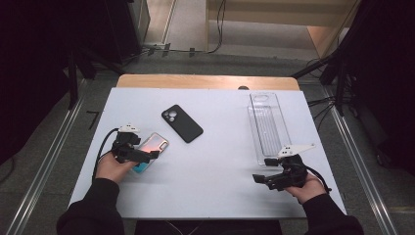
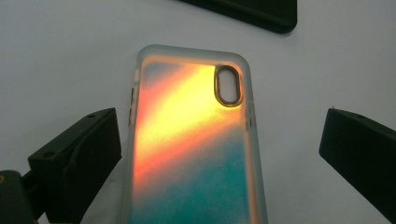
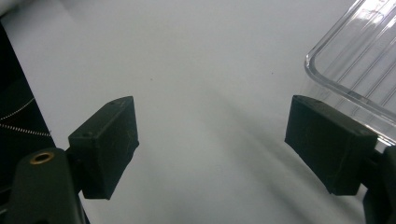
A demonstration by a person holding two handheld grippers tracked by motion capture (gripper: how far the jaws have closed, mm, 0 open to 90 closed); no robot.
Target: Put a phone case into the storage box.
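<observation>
Overhead, the high view lays out the whole white table: the left gripper at about 8 o'clock from the table's middle, the right gripper at about 4 o'clock, well apart. The left gripper hangs over the near end of an iridescent case, which lies flat on the table, its far end pointing toward 1 o'clock. From this height the gap between the pads and the case cannot be judged.

The left gripper view settles it. The case lies between the two black jaws, which stand wide, one at 8 o'clock and one at 4 o'clock of the frame; the right jaw is clear of the case, the left jaw just beside its edge, with no grip closed. This view also shows the case's orange-to-teal sheen and the oval camera cutout at 1 o'clock.

The right gripper view shows its jaws wide apart with bare table between them, holding nothing.

A clear tray lies lengthwise at 2 o'clock of the table; it looks empty. Its near corner appears just beside the right gripper's jaw.

A black case lies at 12 o'clock, near the iridescent case but apart from it; its edge shows at the top of the left gripper view. Neither blocks the jaws.
</observation>
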